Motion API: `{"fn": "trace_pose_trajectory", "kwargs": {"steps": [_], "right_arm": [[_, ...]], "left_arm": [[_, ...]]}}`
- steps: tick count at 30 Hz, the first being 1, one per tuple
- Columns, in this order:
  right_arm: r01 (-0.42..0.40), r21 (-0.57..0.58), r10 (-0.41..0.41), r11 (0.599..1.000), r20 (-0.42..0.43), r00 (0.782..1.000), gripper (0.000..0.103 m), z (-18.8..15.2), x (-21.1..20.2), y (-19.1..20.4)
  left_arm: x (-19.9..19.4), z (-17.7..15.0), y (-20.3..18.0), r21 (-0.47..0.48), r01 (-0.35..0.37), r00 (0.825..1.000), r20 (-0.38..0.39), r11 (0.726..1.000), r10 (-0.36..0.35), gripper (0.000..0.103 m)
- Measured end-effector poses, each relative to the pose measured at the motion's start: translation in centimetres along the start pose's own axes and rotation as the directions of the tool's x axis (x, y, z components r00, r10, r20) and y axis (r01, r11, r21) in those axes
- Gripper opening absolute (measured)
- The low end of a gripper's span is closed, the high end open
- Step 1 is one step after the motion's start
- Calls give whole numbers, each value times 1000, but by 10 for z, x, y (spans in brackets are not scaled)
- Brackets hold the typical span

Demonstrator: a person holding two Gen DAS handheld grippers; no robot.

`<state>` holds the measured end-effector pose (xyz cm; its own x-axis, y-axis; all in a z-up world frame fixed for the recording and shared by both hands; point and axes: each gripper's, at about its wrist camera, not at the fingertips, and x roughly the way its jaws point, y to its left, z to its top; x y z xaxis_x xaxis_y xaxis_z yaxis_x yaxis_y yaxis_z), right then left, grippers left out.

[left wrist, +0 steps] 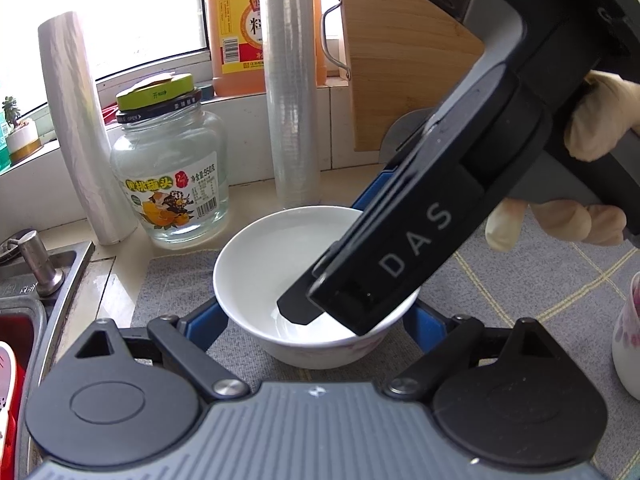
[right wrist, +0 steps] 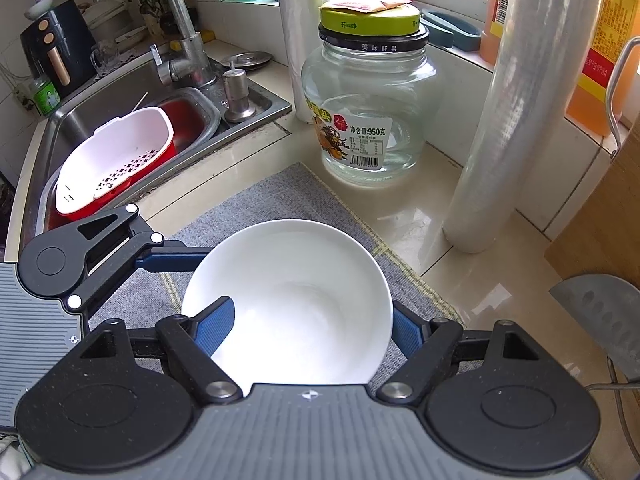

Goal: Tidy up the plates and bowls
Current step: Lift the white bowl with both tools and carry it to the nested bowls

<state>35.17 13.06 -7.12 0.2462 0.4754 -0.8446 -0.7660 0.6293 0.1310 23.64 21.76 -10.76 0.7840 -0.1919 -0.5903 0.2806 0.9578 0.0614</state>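
A round white ceramic bowl (right wrist: 288, 300) stands upright on a grey woven mat with yellow lines (right wrist: 280, 196), which lies on the pale glossy tabletop (right wrist: 420, 220) near the steel sink (right wrist: 100, 116) at its left edge. The right claw (right wrist: 312, 328) is closed on the bowl's rim: one blue finger (right wrist: 214, 330) lies inside the bowl, the other presses the outer wall. The left claw (left wrist: 312, 320) stands wide, its blue fingers on both sides of the bowl's base; contact cannot be told. Behind the mat stands a clear glass jar with a green lid (right wrist: 368, 108).
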Motion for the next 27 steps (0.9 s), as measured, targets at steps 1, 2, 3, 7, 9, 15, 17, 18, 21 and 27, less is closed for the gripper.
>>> {"fn": "trace_pose_trajectory", "kwargs": {"steps": [1,2,3,7,9,15,17,18,21,27], "right_arm": [[2,-1,-2,1000,1,1000,86,-1,-1,1],[2,-1,-2,1000,3,1000,86,-2,-3,2],[1,1,-1,1000,4,1000,86,-2,-5,3],[-13,19,13,1000,14,1000,86,-4,-15,4],[-15,21,14,1000,20,1000,86,-6,-21,6],[6,13,-6,1000,26,1000,86,-14,-38,16],[4,22,-5,1000,34,999,86,-16,-45,18],[5,25,-6,1000,37,999,86,-18,-48,19],[15,28,-16,999,48,999,86,-24,-57,24],[20,53,-24,998,77,997,86,-37,-77,31]], "left_arm": [[-2,1,0,-1,5,1000,1,1000,-5,93],[-3,1,0,0,7,1000,0,1000,-7,93],[-4,1,-1,3,8,1000,0,1000,-8,93],[-11,3,-5,19,10,1000,-9,1000,-10,93],[-15,4,-7,23,14,1000,-12,1000,-13,93],[-29,8,-15,33,40,999,-13,999,-40,93],[-35,8,-17,40,45,999,-14,998,-44,93],[-37,8,-18,41,47,999,-13,998,-47,93],[-44,9,-21,47,60,998,-14,997,-60,93],[-59,11,-30,68,74,997,-18,995,-73,93]]}}
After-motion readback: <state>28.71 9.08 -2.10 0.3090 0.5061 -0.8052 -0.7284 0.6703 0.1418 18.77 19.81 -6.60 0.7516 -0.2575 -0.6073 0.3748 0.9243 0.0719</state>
